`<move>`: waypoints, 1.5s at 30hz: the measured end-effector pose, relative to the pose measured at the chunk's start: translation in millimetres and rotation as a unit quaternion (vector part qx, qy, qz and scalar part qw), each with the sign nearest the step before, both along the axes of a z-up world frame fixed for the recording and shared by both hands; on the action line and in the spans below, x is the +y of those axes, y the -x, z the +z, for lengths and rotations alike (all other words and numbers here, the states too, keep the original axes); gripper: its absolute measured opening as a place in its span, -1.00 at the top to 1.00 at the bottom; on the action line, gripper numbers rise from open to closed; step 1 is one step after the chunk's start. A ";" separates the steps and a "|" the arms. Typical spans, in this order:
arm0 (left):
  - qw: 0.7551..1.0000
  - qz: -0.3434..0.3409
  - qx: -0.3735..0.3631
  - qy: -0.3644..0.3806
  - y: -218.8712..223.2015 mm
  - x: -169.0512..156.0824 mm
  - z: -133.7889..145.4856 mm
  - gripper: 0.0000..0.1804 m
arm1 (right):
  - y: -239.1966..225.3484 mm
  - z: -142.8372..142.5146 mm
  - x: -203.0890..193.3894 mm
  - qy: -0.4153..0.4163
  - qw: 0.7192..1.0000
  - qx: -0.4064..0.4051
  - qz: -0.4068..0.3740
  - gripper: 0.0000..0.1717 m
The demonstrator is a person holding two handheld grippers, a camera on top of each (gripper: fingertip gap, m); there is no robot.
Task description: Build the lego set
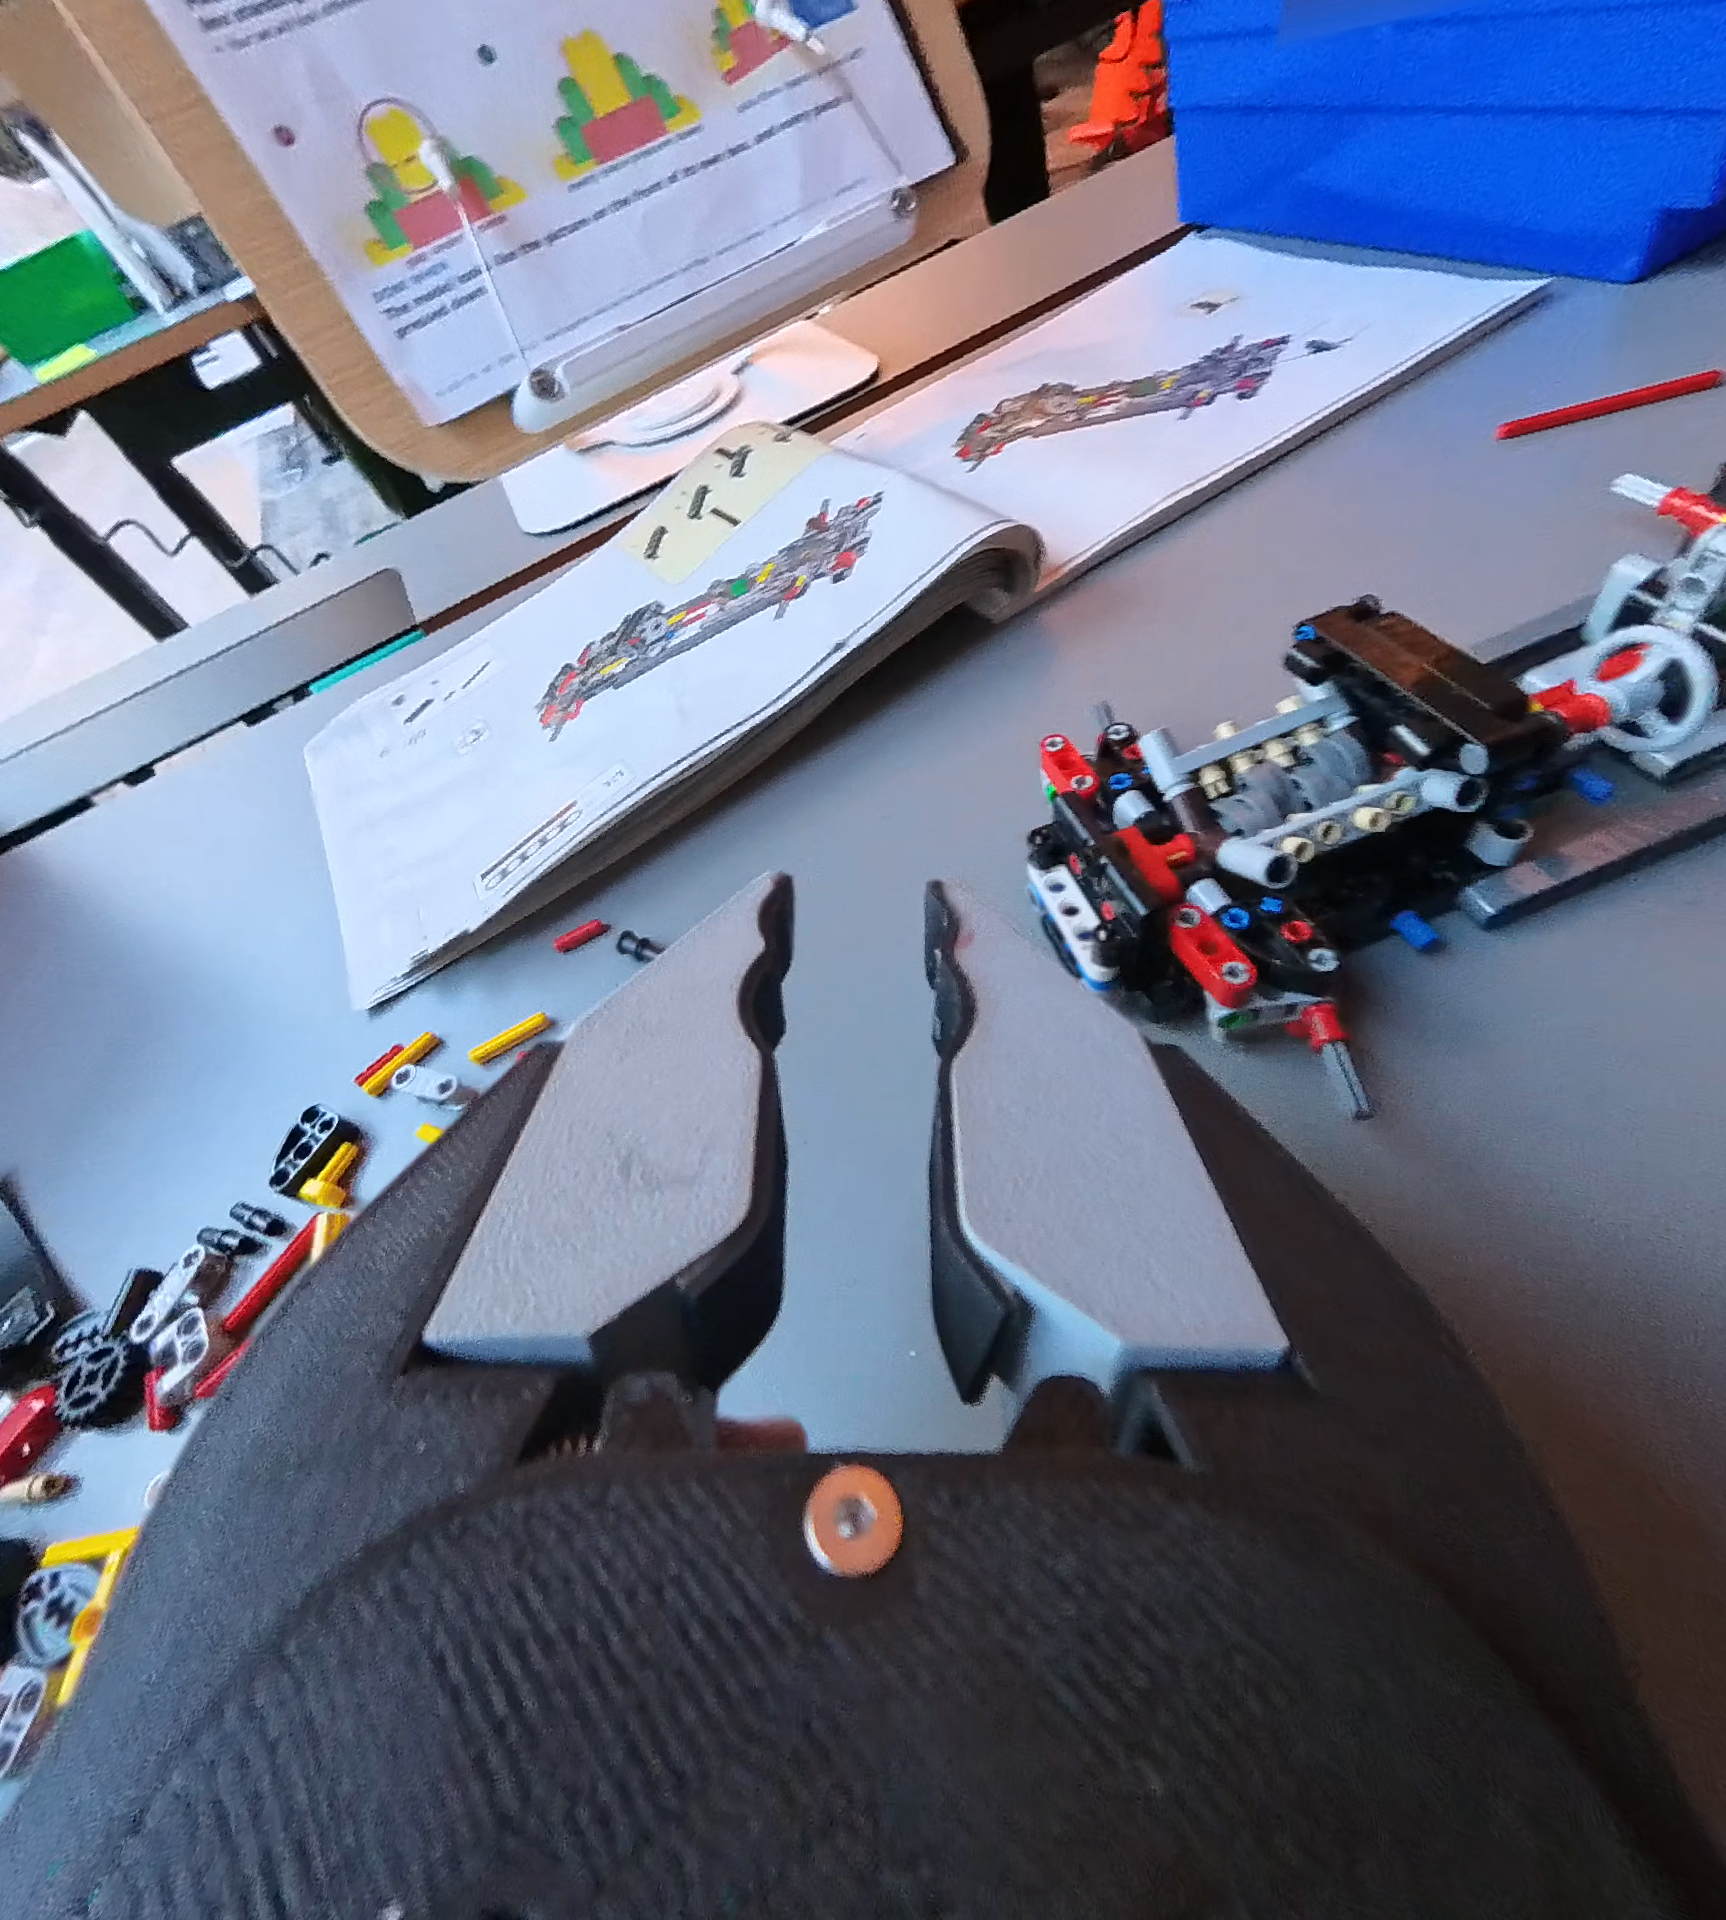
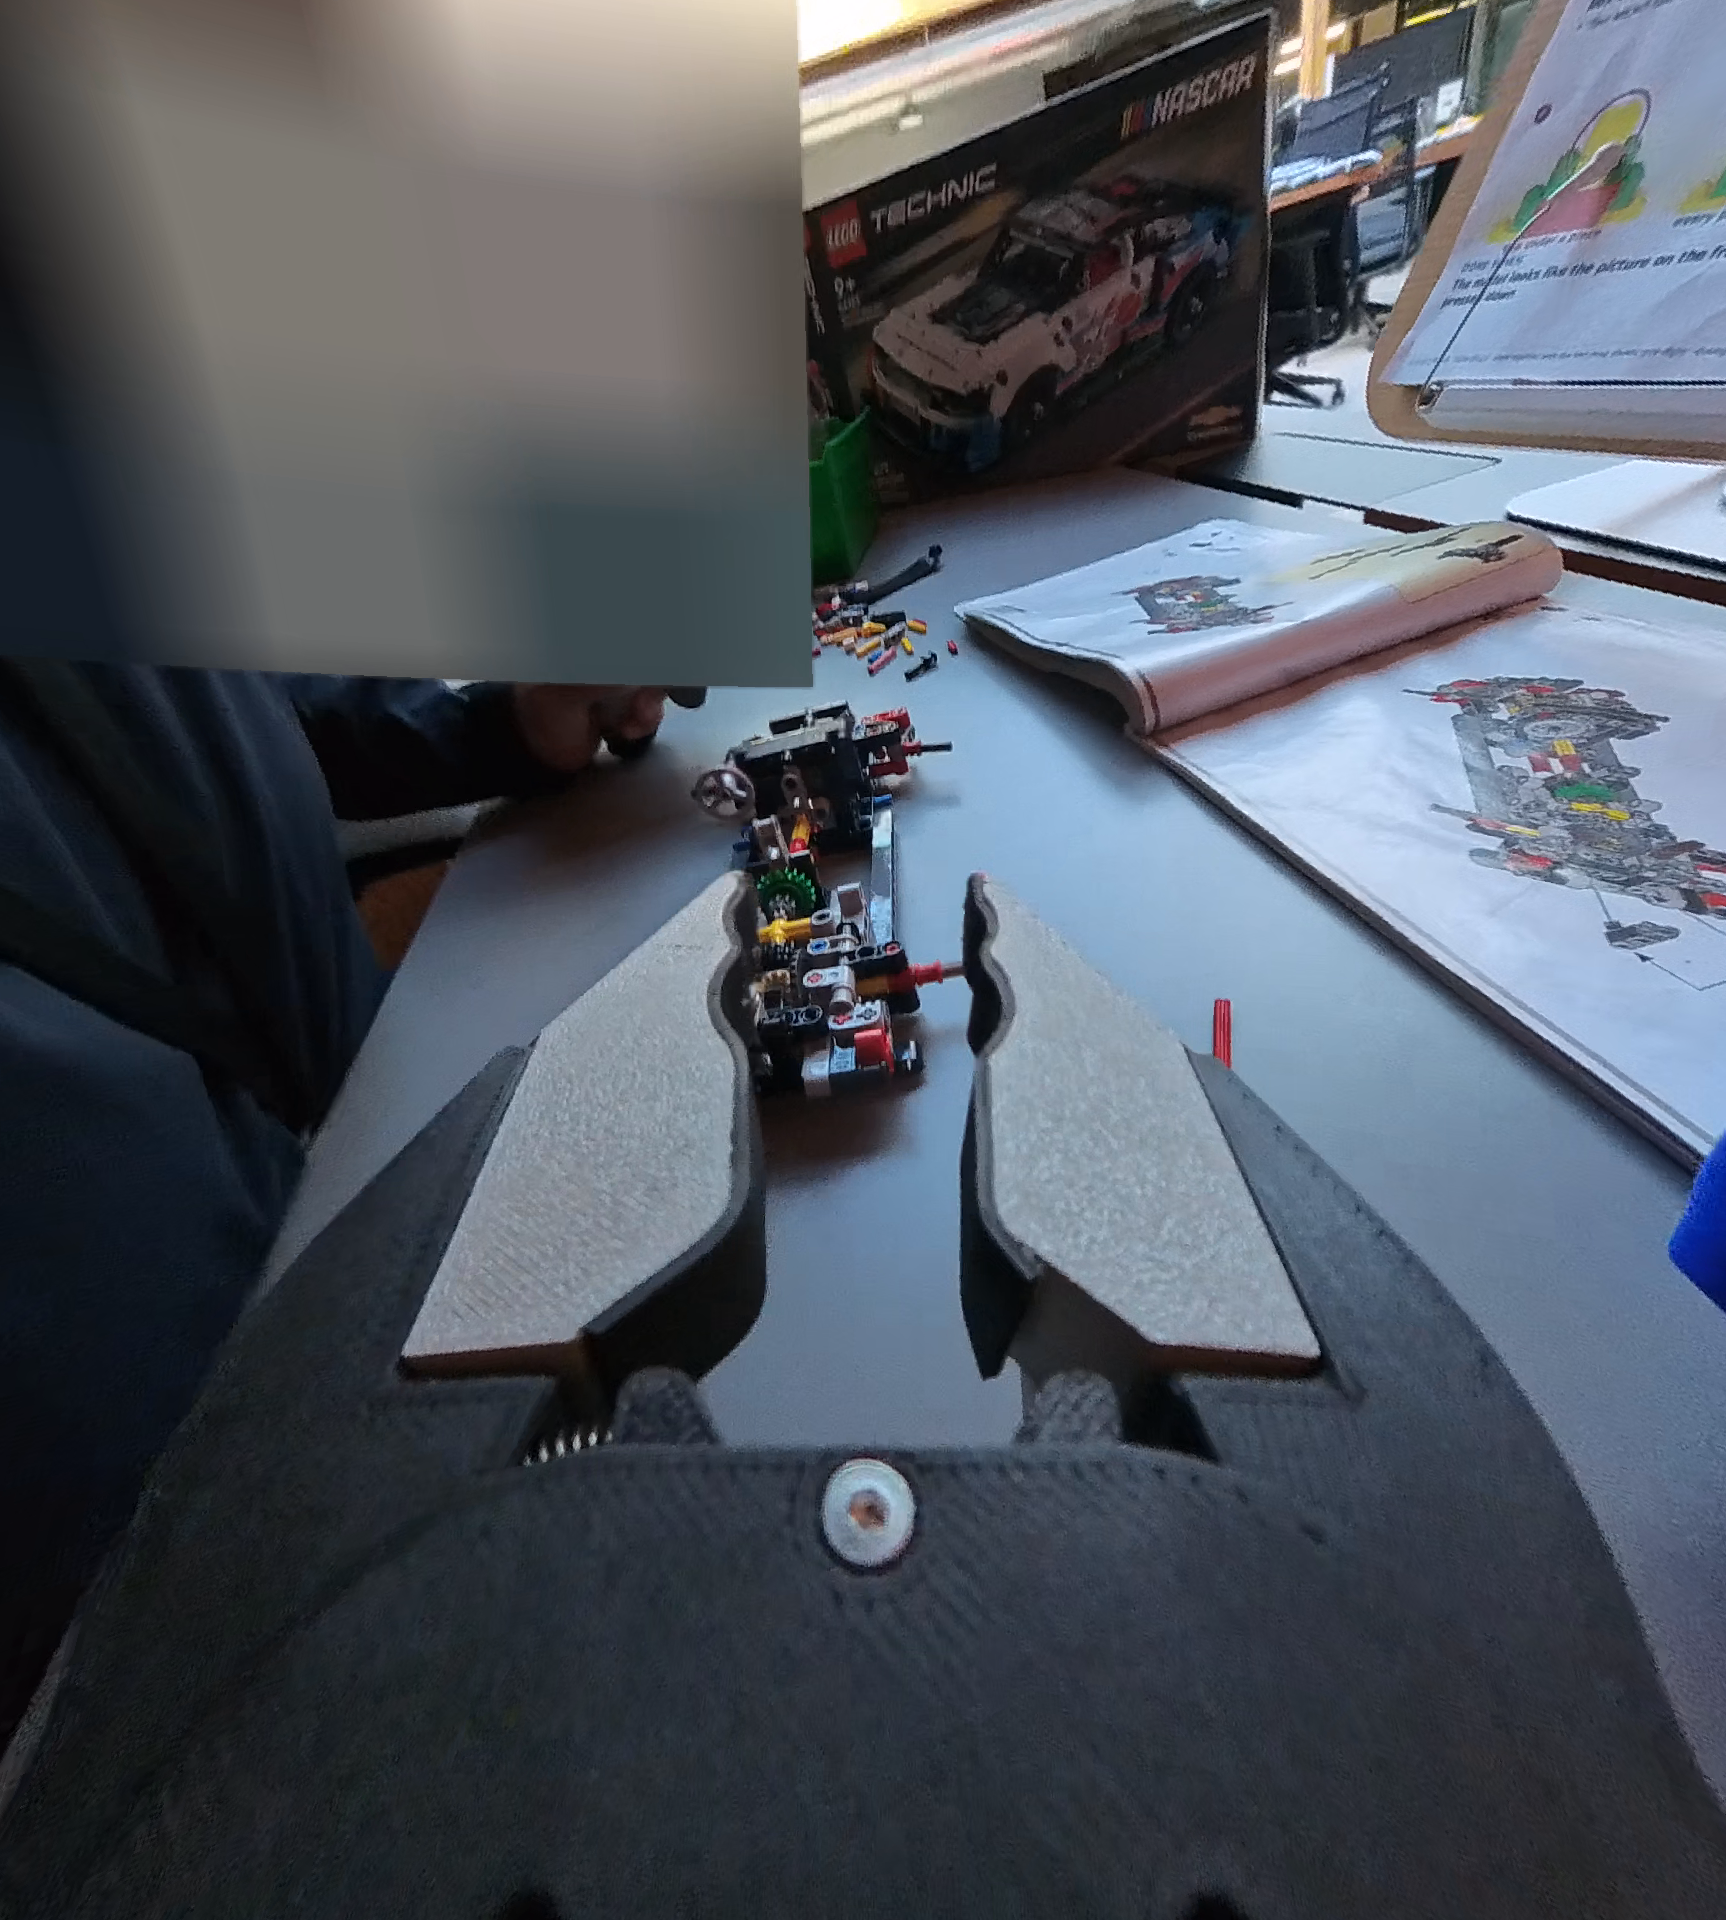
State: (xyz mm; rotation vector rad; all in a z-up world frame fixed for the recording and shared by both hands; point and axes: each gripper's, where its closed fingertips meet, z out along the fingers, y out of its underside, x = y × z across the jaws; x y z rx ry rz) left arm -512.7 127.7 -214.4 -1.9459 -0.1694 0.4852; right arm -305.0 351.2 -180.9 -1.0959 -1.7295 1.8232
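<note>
Wavy-edged fingertips (image 2: 984, 956) | parted | studded plastic chassis (image 2: 817, 997) between

1. The flat grey table top (image 1: 890, 810) is plain and unpatterned across the middle of the frame.
2. The long brick-built chassis model (image 1: 1285, 831), at right, mixes black, light grey, red, tan, yellow and small blue dots.
3. The open white paper instruction booklet (image 1: 630, 675) carries multicoloured diagrams and a pale yellow panel.
4. The blue plastic bin (image 1: 1482, 125) fills the upper right.
5. The thin red rod (image 1: 1607, 403) lies below it.
6. The loose small bricks (image 1: 111, 1299), lower left, are yellow, red, black and white.
7. The black cardboard box (image 2: 1046, 281) shows a white car.
</note>
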 end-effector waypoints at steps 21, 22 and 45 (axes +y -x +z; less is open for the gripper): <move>0.999 0.006 -0.001 0.032 4.3 1.1 -9.4 0.73 | -5.4 -24.8 -21.5 -0.074 0.995 -0.062 0.038 0.19; 0.999 0.005 0.001 0.033 4.0 1.2 -9.5 0.73 | -6.2 -28.9 -25.2 -0.087 0.993 -0.069 0.043 0.17; 0.999 0.018 0.020 0.041 6.5 0.5 -9.8 0.74 | -15.8 -69.8 -50.4 -0.232 0.963 -0.123 0.066 0.12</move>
